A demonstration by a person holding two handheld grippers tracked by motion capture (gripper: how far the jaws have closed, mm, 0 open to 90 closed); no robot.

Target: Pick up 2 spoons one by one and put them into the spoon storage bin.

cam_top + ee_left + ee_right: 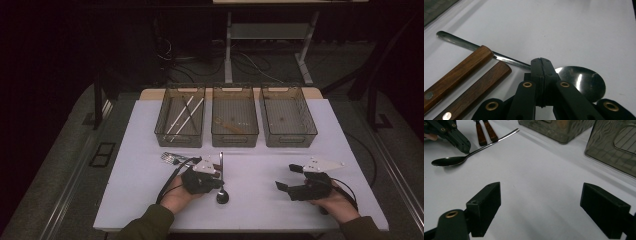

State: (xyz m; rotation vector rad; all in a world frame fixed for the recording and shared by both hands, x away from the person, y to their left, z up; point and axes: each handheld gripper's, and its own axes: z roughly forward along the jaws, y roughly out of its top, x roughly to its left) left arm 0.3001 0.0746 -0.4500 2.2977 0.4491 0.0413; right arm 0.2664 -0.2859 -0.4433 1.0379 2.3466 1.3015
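Clearly the spoon [579, 81] is the thing in hand: thin polished steel, stiff and light, but slick, and lying so flat on the white counter [280, 200] that there is little to get under. I judge the narrow neck where the handle meets the bowl to be the best place to pinch, since the bowl itself is rounded and would likely slide out of any squeeze.

My left gripper [541, 67] has its jaws pressed together, tips down right at that neck. In the left gripper view the bowl shows just past the tips on one side and the handle runs away on the other, beside two wooden-handled utensils [461, 82]. Whether the shut tips are pinching the neck or merely resting on it, I cannot tell.

My right gripper [540, 212] waits well apart from the spoon, jaws wide open with nothing but bare counter between them. In the high view the spoon lies near my edge of the counter, handle pointing toward the three clear bins [235, 140].
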